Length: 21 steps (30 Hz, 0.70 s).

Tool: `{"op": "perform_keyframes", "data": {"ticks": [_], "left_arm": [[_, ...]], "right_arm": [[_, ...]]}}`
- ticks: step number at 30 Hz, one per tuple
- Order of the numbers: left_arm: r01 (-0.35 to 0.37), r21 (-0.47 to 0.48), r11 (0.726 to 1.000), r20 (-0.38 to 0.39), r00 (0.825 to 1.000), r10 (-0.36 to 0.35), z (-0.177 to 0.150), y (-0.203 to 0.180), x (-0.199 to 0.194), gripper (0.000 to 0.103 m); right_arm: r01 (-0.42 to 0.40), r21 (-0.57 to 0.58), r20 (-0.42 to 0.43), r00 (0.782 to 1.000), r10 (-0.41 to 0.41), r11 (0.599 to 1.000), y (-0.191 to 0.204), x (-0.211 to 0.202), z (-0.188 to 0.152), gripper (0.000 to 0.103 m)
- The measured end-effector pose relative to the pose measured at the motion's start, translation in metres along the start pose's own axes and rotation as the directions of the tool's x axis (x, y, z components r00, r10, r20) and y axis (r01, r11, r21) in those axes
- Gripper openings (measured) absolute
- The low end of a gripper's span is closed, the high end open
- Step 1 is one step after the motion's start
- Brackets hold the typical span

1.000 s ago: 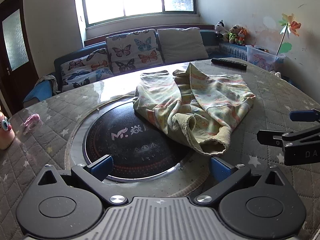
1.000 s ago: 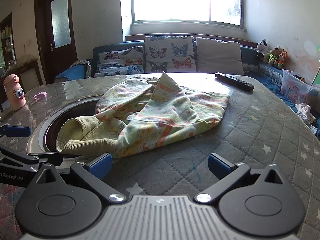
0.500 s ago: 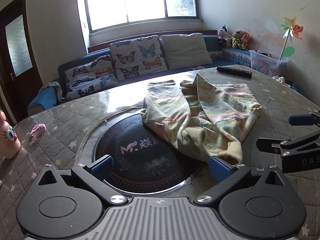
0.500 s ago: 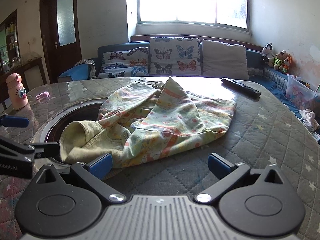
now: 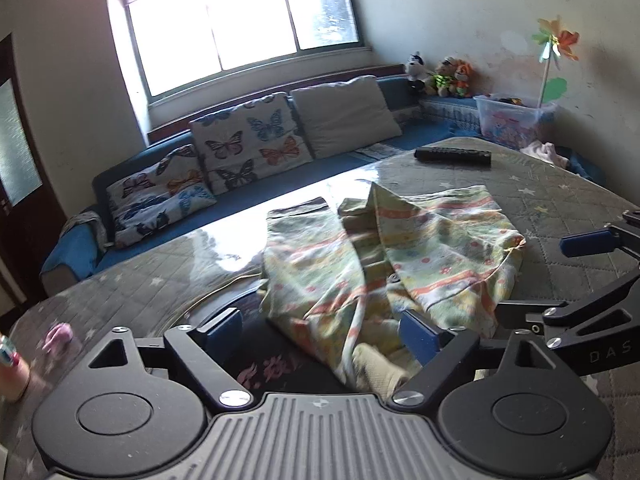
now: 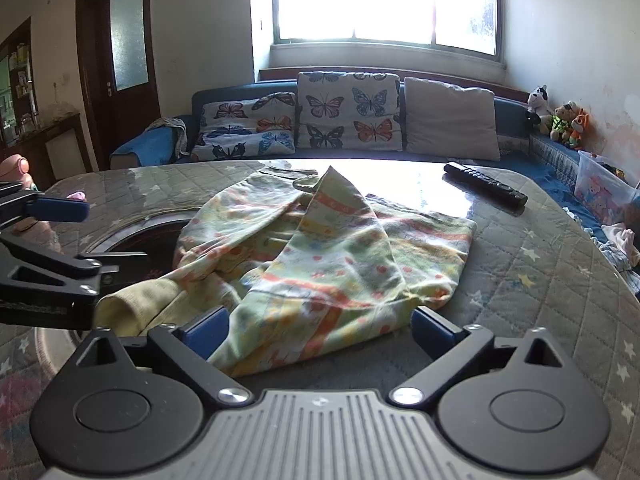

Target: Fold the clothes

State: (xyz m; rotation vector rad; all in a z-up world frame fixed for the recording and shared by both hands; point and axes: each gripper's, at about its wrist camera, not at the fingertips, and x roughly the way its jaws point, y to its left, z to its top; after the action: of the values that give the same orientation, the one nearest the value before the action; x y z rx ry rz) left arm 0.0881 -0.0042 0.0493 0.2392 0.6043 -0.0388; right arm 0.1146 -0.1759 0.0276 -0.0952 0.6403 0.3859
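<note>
Left gripper [image 5: 322, 330]: released, jaws wide, low over the surface [image 5: 560, 200], garment [image 5: 384, 264] cuff between them. Right gripper [image 6: 320, 326]: released, straddling the garment's [image 6: 320, 256] near hem, frame centre. Plastic bin [image 5: 514, 122], upper right: contents indistinct.

Both cams sit low, right behind their own fingers, looking across the quilted table [image 5: 560, 184] toward the window wall and the couch with the butterfly cushions [image 5: 248, 148]. The left wrist view is tilted, pushed in close over the crumpled garment [image 5: 384, 256], near edge right between its blue pads, and it catches the right gripper [image 5: 576, 276] poking in from its right side. The right wrist view sits level, just as close to the garment [image 6: 320, 248], with the left gripper [image 6: 64, 240] entering from its left. Shared between them: the cloth, the remote [image 6: 484, 188], cushions [image 6: 348, 116], window and the plush toys [image 6: 556, 120].
</note>
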Motion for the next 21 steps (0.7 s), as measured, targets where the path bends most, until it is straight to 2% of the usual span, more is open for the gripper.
{"op": "perform_keyframes", "data": {"ticks": [5, 12, 15, 17, 19, 21], "left_arm": [[0.052, 0.062, 0.997, -0.023, 0.998, -0.051, 0.015, -0.007, 0.035, 0.083], [0.106, 0.074, 0.992, -0.093, 0.991, -0.099, 0.023, -0.003, 0.082, 0.076], [0.114, 0.070, 0.991, -0.118, 0.987, -0.106, 0.024, 0.002, 0.098, 0.060], [0.120, 0.068, 0.990, -0.135, 0.985, -0.110, 0.024, 0.004, 0.109, 0.044], [0.126, 0.065, 0.990, -0.152, 0.982, -0.115, 0.025, 0.007, 0.119, 0.032], [0.131, 0.065, 0.989, -0.150, 0.981, -0.120, 0.026, 0.008, 0.123, 0.028]], "right_arm": [[0.000, -0.001, -0.018, 1.000, 0.000, 1.000, -0.012, 0.023, 0.013, 0.097], [-0.001, 0.013, -0.032, 0.999, 0.001, 1.000, -0.032, 0.062, 0.040, 0.092], [-0.009, -0.001, -0.033, 0.999, 0.009, 1.000, -0.035, 0.083, 0.056, 0.090], [-0.020, -0.013, -0.033, 0.999, 0.019, 1.000, -0.036, 0.099, 0.066, 0.088], [-0.031, -0.024, -0.032, 0.999, 0.030, 0.999, -0.036, 0.115, 0.075, 0.087], [-0.041, -0.037, -0.033, 0.999, 0.040, 0.998, -0.035, 0.131, 0.083, 0.087]]}}
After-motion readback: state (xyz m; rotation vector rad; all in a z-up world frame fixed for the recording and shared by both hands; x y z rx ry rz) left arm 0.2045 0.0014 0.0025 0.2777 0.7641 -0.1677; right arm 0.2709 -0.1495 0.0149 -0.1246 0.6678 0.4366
